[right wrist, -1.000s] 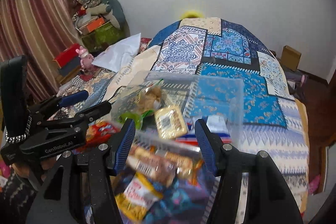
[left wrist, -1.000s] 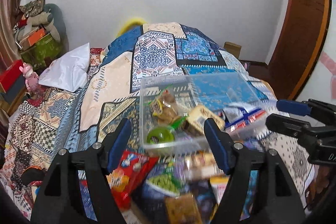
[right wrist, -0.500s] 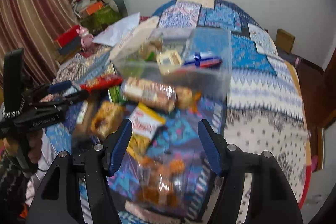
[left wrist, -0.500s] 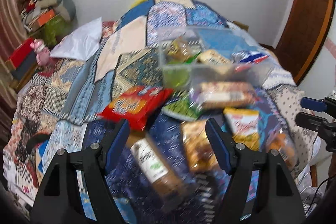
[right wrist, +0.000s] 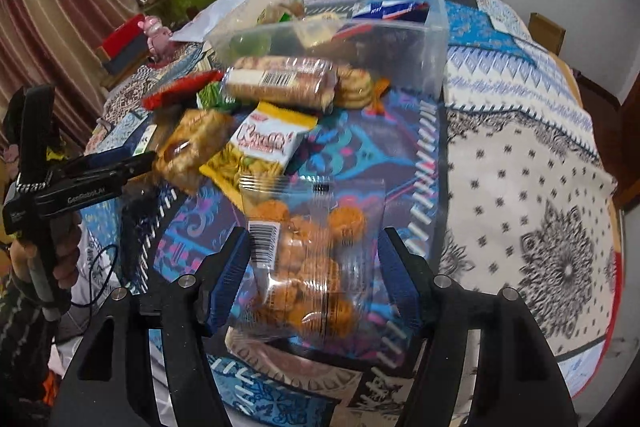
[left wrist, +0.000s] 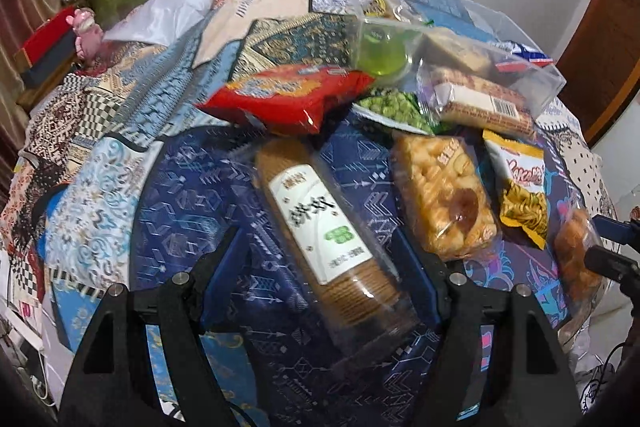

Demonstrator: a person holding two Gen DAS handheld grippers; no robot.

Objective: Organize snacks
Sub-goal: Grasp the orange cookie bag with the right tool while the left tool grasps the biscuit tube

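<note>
Both tools are spread wide and pinch nothing. The left tool [left wrist: 320, 267] hangs over a long sleeve of round biscuits [left wrist: 324, 227] that lies on the patterned bedspread [left wrist: 180, 195], its near end between the blue fingers without clear contact. The right tool [right wrist: 314, 275] straddles a clear bag of orange-brown snacks [right wrist: 312, 259] at the near edge of the bed, fingers on either side of it. Between these two lie a block of puffed-rice cake [left wrist: 444, 195] and a yellow noodle-snack packet [right wrist: 264, 147]. Farther back, a red chip bag [left wrist: 288, 97], a green pea packet [left wrist: 394, 109] and a wrapped biscuit roll [right wrist: 280, 83] crowd against a clear plastic bin [right wrist: 436, 39], which already holds a green cup [left wrist: 382, 53] and a few other packets.
</note>
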